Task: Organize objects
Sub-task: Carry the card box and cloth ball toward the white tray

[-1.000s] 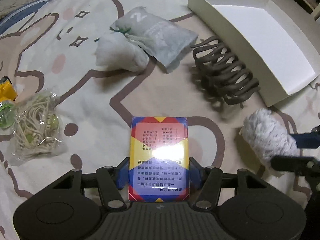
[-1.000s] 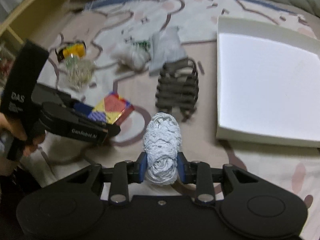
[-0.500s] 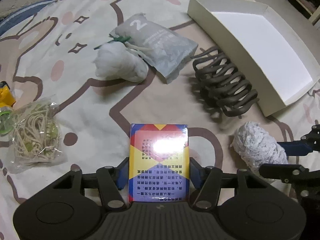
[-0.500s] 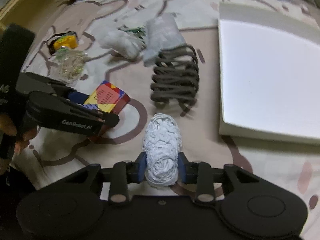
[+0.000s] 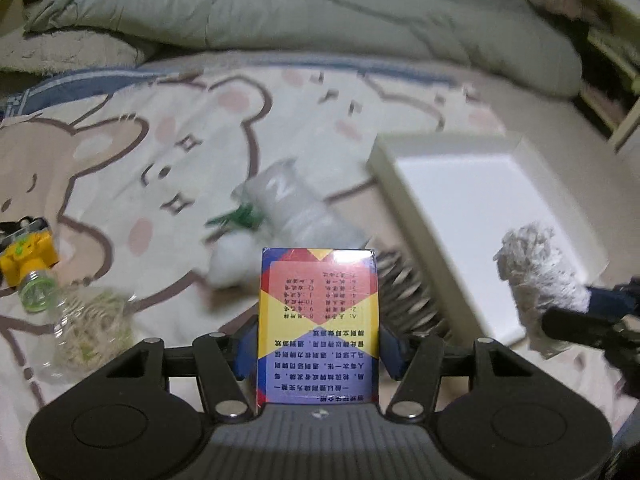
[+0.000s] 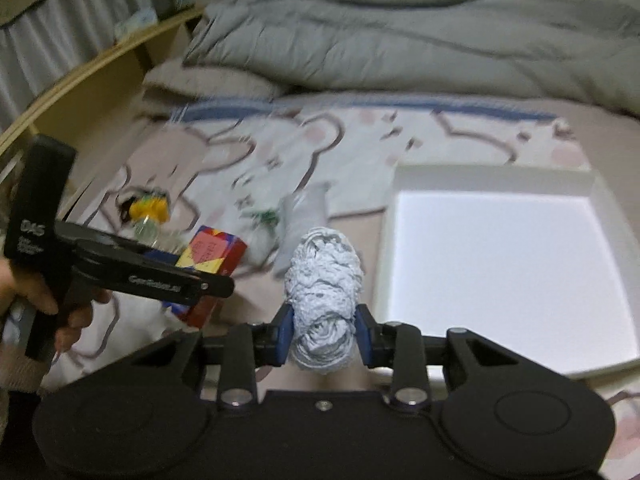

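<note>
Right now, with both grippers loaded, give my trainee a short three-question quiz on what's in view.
1. True or false: the left gripper is shut on the colourful card box.
2. What does the right gripper hold? A) the yellow-capped bottle B) the white yarn ball C) the dark coiled cord
3. Fill in: the white tray on the bear-print bedsheet holds ____ so far.

Key: 1 true; 2 B; 3 nothing. The box sits between the left pads and the yarn ball between the right ones, both off the bedsheet, and the tray's floor shows bare white in both views.
</note>
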Motion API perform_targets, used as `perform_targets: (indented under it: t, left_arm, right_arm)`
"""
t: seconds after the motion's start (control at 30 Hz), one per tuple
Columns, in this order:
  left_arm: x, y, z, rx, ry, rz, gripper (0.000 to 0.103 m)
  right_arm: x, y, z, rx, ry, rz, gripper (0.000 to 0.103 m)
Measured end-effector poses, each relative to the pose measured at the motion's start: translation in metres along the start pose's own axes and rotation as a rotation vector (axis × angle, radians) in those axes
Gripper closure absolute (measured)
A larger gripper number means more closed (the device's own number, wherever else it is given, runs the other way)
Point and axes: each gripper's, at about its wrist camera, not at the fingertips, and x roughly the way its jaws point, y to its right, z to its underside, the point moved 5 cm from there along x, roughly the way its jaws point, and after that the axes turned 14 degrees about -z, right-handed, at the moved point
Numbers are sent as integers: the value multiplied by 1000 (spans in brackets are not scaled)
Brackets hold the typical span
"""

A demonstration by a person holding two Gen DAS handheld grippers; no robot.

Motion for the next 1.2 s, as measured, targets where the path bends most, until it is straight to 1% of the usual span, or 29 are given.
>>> perform_targets:
  t: [0.2,0.33,0.47,0.53,0.8,0.9,1.07,1.2]
  left_arm:
    - [-3,39,-16,-54,42,70,43]
    - [-3,73,-26,-60,65,108,43]
    - [2,104,-34,-72,75,139,43]
    - [6,117,-37,-82,75,152,43]
    - [36,182,-41,-129,25,227,43]
    - [48,205,-41,-144,2,247,43]
    - [65,243,-40,-165,-31,278,43]
    - [79,270,-38,-198,-66,305,43]
  right_arm:
    - [-18,35,-16,-31,82,75,69]
    - [-32,66,-22,-39,131,142,69]
    - [-44,95,-18,-31,143,217,69]
    - [-49,109,-16,-19,143,240,69]
    - [-63,169,3,7,110,354,69]
    - [-70,189,9,34,114,392,69]
    - [-85,205,11,75,156,414,69]
    - [-92,210,15,90,163,428,69]
